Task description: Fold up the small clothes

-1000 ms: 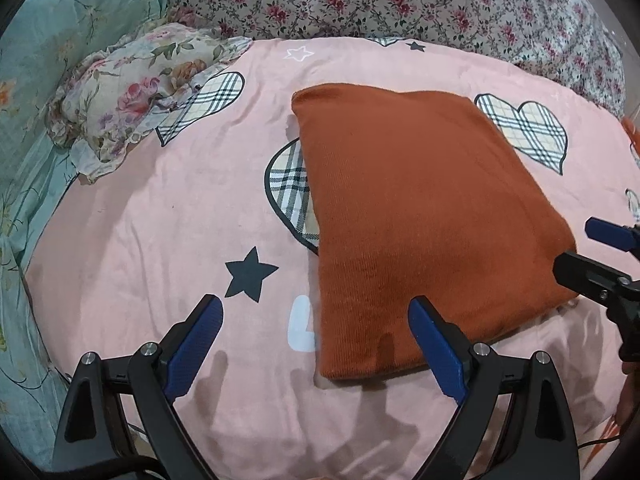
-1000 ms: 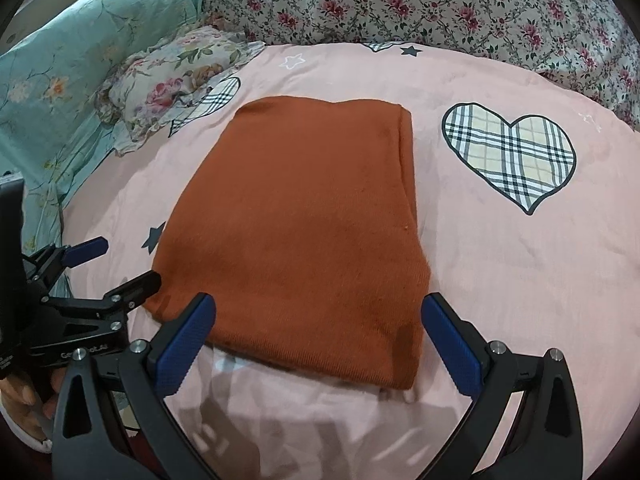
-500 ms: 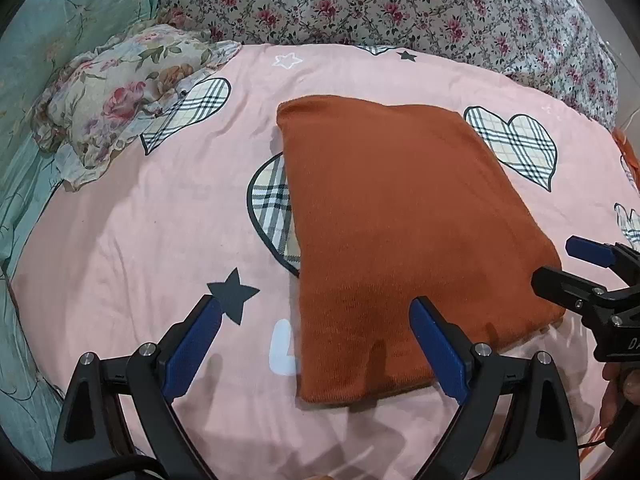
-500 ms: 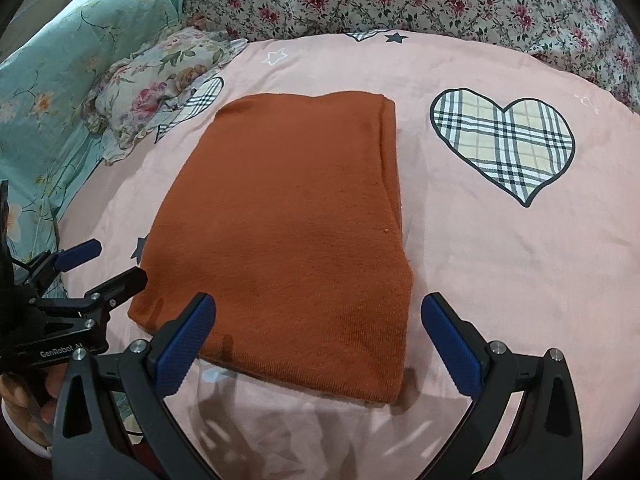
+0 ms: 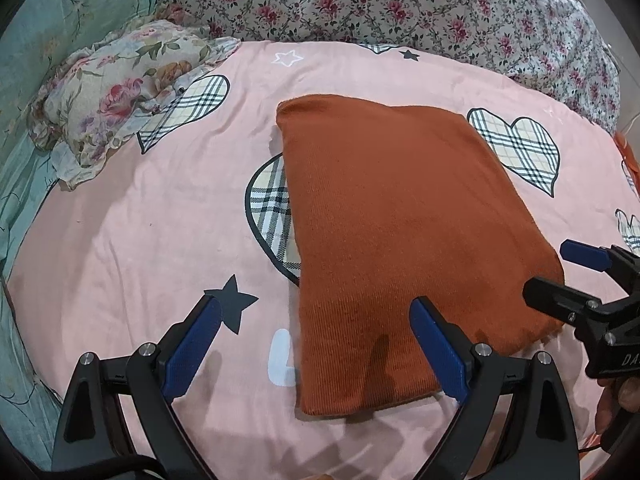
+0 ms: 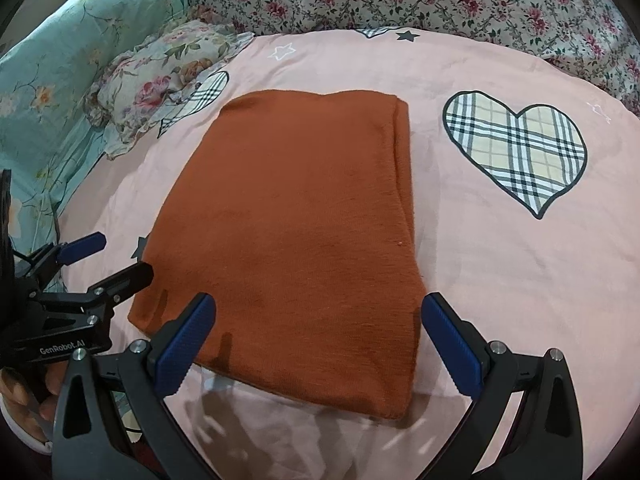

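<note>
Both pairs of jaws stand spread wide with nothing between them. The left gripper (image 5: pixel 314 344) hovers over the near left corner of the rust-orange garment (image 5: pixel 400 248), its right jaw above the cloth and its left jaw above the pink bedsheet (image 5: pixel 160 232). The right gripper (image 6: pixel 318 344) hangs over the near edge of the same garment, its left jaw over the knit and its right jaw just off the right side.

That garment lies flat near the middle of the bed as a neat folded rectangle, long sides running from near to far. A doubled edge shows along its right side in the right wrist view. A floral pillow (image 5: pixel 120 92) sits well apart at the far left, and a flowered quilt (image 5: pixel 400 8) bunches along the far edge.

Judging from its shape, the piece looks already folded at least once, and another fold from near to far may be the step in hand.

Several things could go wrong from here. The knit is soft and layered, so a shallow pinch might catch only the top layer and peel the fold open. The sheet beneath is loose and wrinkled near the front, so a deep pinch could snag it and drag it along. Uneven lifting by the two grippers would skew the fold.
</note>
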Demonstrator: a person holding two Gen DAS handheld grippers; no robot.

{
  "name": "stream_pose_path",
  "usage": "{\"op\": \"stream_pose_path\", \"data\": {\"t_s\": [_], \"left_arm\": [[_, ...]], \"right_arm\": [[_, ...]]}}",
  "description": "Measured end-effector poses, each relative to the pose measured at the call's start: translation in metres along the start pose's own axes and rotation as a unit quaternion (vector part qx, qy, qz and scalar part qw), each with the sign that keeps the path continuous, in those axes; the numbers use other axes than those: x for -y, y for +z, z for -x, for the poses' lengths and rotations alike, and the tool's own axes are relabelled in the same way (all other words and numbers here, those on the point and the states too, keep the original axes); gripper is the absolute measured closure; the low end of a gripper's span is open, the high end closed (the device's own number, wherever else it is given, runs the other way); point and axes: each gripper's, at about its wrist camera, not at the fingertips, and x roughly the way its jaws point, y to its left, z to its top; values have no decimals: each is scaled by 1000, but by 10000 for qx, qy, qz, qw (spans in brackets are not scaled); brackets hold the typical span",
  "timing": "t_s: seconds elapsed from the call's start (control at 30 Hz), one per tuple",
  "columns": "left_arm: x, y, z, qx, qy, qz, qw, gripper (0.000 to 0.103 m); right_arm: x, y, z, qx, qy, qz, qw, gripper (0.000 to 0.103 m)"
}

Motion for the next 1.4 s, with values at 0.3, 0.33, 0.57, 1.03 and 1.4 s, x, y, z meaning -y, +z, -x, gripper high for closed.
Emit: {"op": "stream_pose_path", "data": {"t_s": [0.3,0.33,0.57,1.03,1.4], "left_arm": [[3,1,-1,11,13,-48,10000,7],[3,1,0,15,-7,-54,10000,7],[8,-1,0,3,-46,-102,9999,7],[8,-1,-3,-42,-101,-141,9998,7],[6,1,-10,-97,-114,-134,9998,6]], "right_arm": [[-1,2,-2,-17,29,34,10000,1],[-1,2,-2,-11,31,32,10000,1],[5,1,-1,10,19,-30,10000,1],[5,0,1,27,-4,-69,10000,1],[5,-1,-2,15,-7,-91,10000,1]]}}
